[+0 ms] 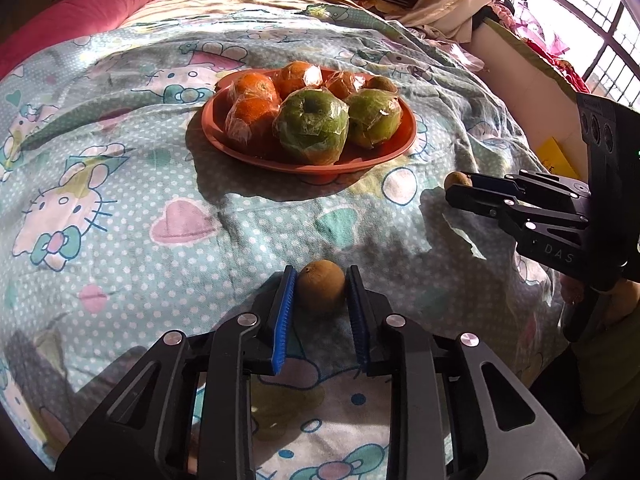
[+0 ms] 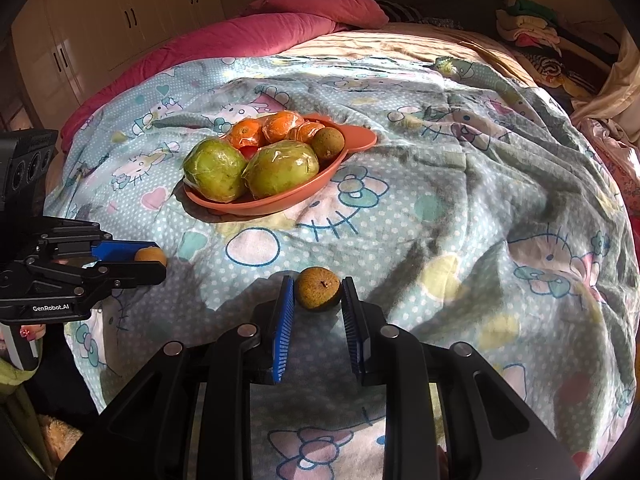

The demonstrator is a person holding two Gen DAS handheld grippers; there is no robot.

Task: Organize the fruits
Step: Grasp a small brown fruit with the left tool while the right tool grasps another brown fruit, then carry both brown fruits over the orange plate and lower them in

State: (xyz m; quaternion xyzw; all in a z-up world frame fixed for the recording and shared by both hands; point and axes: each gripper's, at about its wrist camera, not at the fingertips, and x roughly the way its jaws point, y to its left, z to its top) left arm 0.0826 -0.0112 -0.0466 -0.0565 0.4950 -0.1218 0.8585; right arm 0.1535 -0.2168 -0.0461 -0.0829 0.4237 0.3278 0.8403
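Two small brown fruits, one per tool: your left tool point(image 1: 321, 286) is clamped on the brown fruit point(image 1: 321, 289) low over the bedspread point(image 1: 120, 220), your right tool point(image 2: 318, 290) clamped on its brown fruit point(image 2: 318, 288). Beyond, the orange plate point(image 1: 308, 162) on the bed holds wrapped green apples point(image 1: 310, 130), oranges point(image 1: 254, 98) and another brown fruit.

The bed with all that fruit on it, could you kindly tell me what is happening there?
A person is tidying fruit with a handheld gripper in each hand. The left gripper is shut on one small brown fruit, and the right gripper is shut on another brown fruit, both low over the patterned bedsheet. The orange plate beyond already holds wrapped green apples, wrapped oranges and one more brown fruit.
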